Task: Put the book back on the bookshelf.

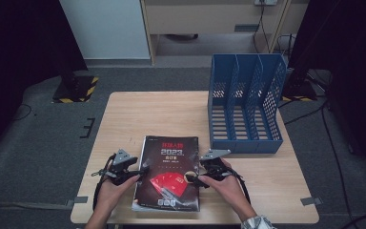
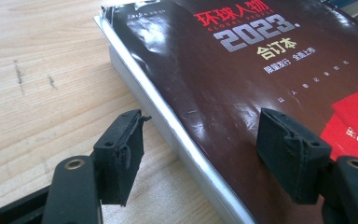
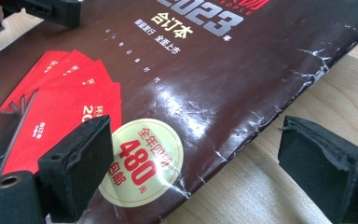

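Both claws sit at the book, one on each long side. Left gripper (image 1: 142, 170), in the lower left of the high view, has its jaws apart and straddling the book's (image 1: 169, 174) left edge: in the left gripper view one jaw hangs over the bare table (image 2: 37, 93) at lower left and the other over the dark cover at lower right, with the thick page block between them and neither pad pressing on it. Right gripper (image 1: 194, 179), lower centre-right of the high view, also stands open across the book's right edge; in the right gripper view its left jaw hovers over the cover just beside a round cream sticker (image 3: 142, 161), and its right jaw is over the wood at lower right. No earlier picture shows how the jaws stood before. The book lies flat, front cover up, at the near middle of the table, its lower end reaching the table's near edge. A blue file rack (image 1: 246, 102) stands upright in the upper right of the table, its front corner near the book's top right corner but apart from it. Each gripper is held in a hand (image 1: 113, 190).
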